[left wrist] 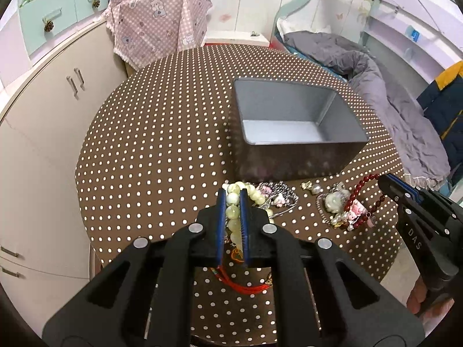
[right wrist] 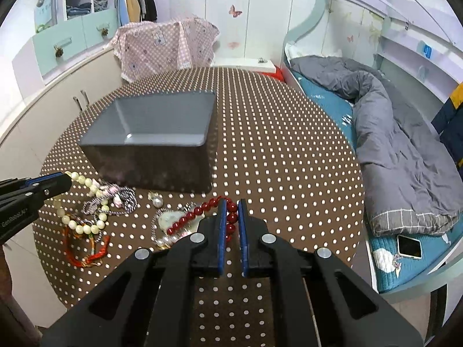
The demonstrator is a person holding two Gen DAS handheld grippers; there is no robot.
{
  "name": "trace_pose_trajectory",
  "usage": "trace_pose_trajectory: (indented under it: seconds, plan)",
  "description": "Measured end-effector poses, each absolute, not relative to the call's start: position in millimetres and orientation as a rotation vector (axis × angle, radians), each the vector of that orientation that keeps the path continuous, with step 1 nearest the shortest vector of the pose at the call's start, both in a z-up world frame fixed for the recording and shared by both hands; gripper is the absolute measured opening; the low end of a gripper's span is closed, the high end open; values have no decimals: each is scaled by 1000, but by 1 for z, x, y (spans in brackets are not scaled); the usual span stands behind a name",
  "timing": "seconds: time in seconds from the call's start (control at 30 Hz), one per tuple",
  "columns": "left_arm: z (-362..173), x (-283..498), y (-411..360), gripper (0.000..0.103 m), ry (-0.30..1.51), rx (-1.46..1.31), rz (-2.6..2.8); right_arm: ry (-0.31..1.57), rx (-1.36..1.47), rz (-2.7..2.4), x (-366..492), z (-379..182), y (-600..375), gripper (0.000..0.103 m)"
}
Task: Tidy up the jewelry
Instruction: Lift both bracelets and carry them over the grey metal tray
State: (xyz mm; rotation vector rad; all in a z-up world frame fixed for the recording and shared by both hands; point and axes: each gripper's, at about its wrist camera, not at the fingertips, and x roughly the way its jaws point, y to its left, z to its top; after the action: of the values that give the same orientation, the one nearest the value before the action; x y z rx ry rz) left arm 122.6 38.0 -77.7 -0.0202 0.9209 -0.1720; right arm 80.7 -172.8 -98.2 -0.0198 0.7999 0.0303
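Observation:
An empty grey metal box (left wrist: 292, 121) stands on the brown dotted table; it also shows in the right wrist view (right wrist: 156, 133). Jewelry lies in front of it. My left gripper (left wrist: 233, 193) is shut on a pale green bead bracelet (left wrist: 233, 212), seen from the right wrist view (right wrist: 86, 183) too. My right gripper (right wrist: 231, 204) is shut on a dark red bead bracelet (right wrist: 202, 209), which shows in the left wrist view (left wrist: 357, 192). Silver chains with pink charms (left wrist: 277, 196) and a white jade pendant (left wrist: 335, 201) lie between the grippers.
A red cord bracelet (right wrist: 86, 256) lies near the table's front left. A loose pearl earring (right wrist: 156, 199) sits before the box. A bed with a grey quilt (right wrist: 399, 150) and a phone (right wrist: 408, 245) is on the right. Cabinets (left wrist: 58, 110) stand on the left.

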Motion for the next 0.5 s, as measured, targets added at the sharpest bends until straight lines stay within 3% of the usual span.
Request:
trace_pose_trajectory:
  seconds: [0.5]
  plan:
    - [-35,125,52,9,827,-54,-208,699,-34,63,79,-61,-173,7]
